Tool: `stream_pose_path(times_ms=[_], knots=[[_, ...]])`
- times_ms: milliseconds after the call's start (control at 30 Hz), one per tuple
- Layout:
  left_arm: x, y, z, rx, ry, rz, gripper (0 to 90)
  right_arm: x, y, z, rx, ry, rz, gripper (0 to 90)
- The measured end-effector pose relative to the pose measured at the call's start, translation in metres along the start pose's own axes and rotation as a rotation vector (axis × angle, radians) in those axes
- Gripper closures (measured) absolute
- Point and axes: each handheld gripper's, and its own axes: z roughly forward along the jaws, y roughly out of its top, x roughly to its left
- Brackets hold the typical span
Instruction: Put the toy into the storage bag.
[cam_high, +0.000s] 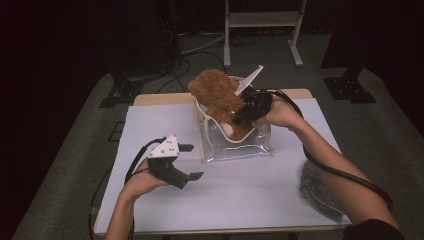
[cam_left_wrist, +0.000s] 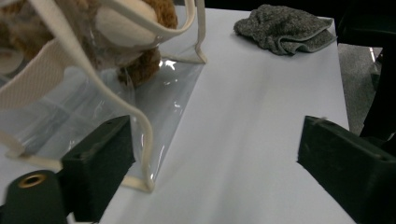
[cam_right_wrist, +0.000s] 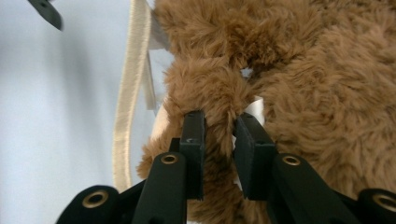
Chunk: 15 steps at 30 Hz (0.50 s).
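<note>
Plush bear (cam_high: 220, 100) sits partly inside clear bag (cam_high: 245, 145), head and back above the rim. Right gripper (cam_high: 244, 116) jaws clenched on a tuft of its brown fur, cream strap (cam_right_wrist: 128, 93) just left of them. Left gripper (cam_high: 192, 161) jaws released, wide apart, bag corner by one jaw. Grey cloth (cam_left_wrist: 285, 28) lies beyond on the table (cam_high: 240, 190).

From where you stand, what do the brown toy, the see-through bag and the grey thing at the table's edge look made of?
The brown toy looks like plush: long, shaggy fibres, matt. The bag looks like clear, glossy soft plastic, with glints and creases; its cream straps seem woven fabric. The grey cloth looks like looped terry or microfibre, nubbly and matt.
</note>
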Motion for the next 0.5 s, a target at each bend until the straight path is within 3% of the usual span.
stream_pose_path(times_ms=[500], knots=[[0.011, 0.03, 0.026, 0.011, -0.053, 0.093, 22.4, -0.001, -0.006, -0.006, -0.039, 0.032, 0.025, 64.2]])
